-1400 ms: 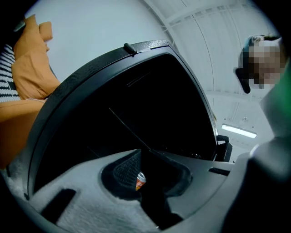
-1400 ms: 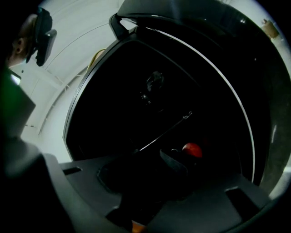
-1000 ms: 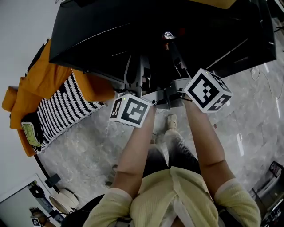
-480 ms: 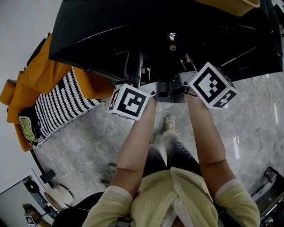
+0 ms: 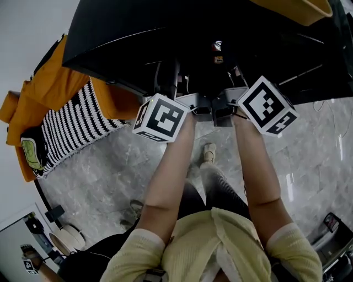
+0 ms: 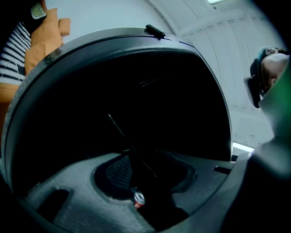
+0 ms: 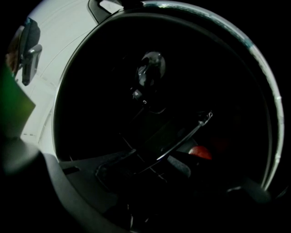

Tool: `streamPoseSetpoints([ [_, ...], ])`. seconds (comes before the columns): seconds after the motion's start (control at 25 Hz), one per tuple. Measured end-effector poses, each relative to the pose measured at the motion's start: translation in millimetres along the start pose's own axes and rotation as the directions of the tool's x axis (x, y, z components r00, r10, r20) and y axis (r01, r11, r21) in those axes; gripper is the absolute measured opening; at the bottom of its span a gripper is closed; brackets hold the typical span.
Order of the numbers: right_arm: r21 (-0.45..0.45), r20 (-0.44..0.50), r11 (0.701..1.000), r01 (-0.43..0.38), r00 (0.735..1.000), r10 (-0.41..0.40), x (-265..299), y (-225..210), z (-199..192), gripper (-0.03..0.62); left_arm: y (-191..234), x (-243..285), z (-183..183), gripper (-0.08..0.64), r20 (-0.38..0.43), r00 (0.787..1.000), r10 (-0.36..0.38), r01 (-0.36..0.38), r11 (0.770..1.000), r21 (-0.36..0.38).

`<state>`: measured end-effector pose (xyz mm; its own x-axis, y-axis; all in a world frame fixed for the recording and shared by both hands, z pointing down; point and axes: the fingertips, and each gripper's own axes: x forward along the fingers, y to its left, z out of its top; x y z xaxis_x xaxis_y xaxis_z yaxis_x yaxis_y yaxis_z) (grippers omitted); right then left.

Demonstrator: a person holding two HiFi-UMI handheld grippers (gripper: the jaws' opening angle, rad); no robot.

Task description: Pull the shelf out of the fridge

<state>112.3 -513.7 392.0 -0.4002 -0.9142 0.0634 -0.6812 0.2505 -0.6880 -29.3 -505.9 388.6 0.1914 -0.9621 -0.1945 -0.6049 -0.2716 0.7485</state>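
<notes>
The fridge (image 5: pixel 182 38) stands open in front of me, its inside nearly black. My left gripper (image 5: pixel 168 76) and right gripper (image 5: pixel 233 72) both reach into it side by side, marker cubes toward me. The shelf shows only as a thin glinting edge (image 7: pixel 182 141) in the right gripper view and a faint line (image 6: pixel 132 148) in the left gripper view. That edge runs just above the right gripper's lower pad (image 7: pixel 179 166), whose jaws are opening. The left gripper's fingers (image 5: pixel 160 77) stand apart. A small can (image 6: pixel 138 199) stands inside, and something red (image 7: pixel 200 152) lies beyond the shelf edge.
An orange cushioned seat (image 5: pixel 38 104) with a black-and-white striped cloth (image 5: pixel 74 129) stands left of the fridge. Grey marble floor (image 5: pixel 110 182) lies below, with the person's shoe (image 5: pixel 209 151) under the grippers. An orange object (image 5: pixel 298 8) sits on the fridge's upper right.
Both grippers have moved a little farther toward the fridge's dark inside, and the marker cubes sit higher in the head view. Nothing else has visibly moved.
</notes>
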Motion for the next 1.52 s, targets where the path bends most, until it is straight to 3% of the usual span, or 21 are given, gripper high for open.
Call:
streamPoseSetpoints([
  [0.52, 0.031, -0.011, 1.000, 0.003, 1.000, -0.002, 2, -1, -6, 0.158, 8, 0, 2, 0.123, -0.007, 1.000, 0.016, -0.016, 1.000, 0.008],
  [1.52, 0.049, -0.012, 0.998, 0.041, 0.999, -0.041, -55, 9, -25, 0.158, 0, -46, 2, 0.126, -0.089, 0.996, -0.022, 0.019, 0.999, -0.033],
])
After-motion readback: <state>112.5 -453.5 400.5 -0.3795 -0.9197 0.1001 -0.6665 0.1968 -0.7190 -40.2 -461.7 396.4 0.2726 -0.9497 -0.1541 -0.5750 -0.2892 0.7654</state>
